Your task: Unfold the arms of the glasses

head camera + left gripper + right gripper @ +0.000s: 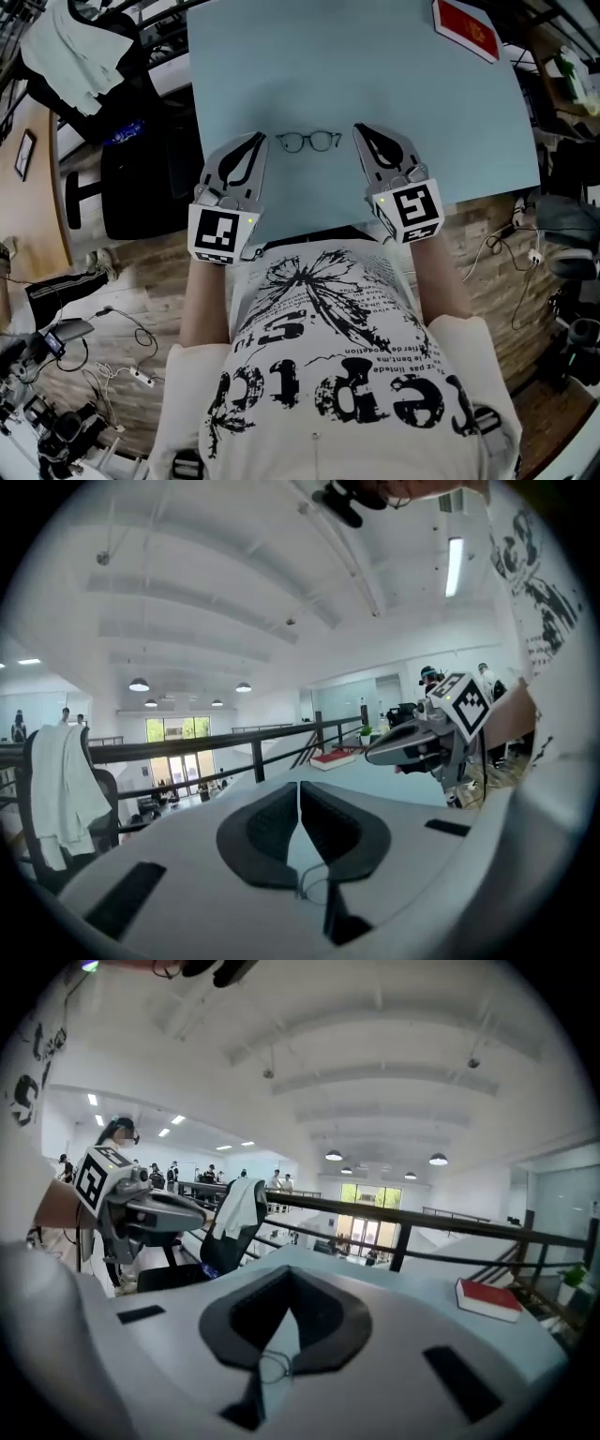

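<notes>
Thin dark-framed glasses [307, 141] lie on the pale blue table [356, 66] near its front edge, both round lenses showing; how the arms stand I cannot make out. My left gripper [260, 137] is held above the table just left of the glasses, its jaws shut on nothing. My right gripper [358, 127] hangs just right of them, also shut and empty. In the left gripper view the dark pads [267, 832] meet at the tip and the right gripper [412, 742] shows beyond. In the right gripper view the pads [323, 1321] meet too, with the left gripper [150, 1208] off to the left.
A red book [469, 28] lies at the table's far right corner. An office chair with a white garment [70, 47] stands left of the table. Cables and gear lie on the wooden floor [112, 328] at both sides. A railing [422, 1218] runs behind the table.
</notes>
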`<state>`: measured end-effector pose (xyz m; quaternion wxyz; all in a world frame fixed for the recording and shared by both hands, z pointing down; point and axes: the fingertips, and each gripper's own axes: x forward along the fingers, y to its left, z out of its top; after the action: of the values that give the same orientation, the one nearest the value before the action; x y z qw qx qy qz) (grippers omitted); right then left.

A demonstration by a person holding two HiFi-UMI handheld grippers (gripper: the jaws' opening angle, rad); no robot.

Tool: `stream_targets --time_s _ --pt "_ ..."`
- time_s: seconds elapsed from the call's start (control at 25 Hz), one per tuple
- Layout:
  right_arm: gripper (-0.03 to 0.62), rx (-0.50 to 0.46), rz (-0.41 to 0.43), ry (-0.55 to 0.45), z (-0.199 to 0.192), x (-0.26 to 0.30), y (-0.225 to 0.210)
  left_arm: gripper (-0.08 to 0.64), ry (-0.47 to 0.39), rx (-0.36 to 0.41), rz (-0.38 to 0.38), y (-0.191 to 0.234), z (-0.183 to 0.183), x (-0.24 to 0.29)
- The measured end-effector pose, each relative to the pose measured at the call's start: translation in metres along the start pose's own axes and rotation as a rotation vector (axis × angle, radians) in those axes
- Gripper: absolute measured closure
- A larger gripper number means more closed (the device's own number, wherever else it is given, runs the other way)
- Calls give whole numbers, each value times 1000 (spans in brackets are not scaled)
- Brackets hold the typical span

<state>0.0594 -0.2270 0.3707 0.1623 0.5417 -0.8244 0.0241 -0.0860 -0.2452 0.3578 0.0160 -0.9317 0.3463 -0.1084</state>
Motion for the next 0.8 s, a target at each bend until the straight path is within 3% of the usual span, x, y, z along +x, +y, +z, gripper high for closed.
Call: stream_targets --time_s 0.24,0.8 --pt "583 -37 -18 -113 34 -8 3 540 -128 7 45 6 45 -10" --pt "584 -63 -56 -150 48 -7 -4 538 -147 3 127 22 54 -10"
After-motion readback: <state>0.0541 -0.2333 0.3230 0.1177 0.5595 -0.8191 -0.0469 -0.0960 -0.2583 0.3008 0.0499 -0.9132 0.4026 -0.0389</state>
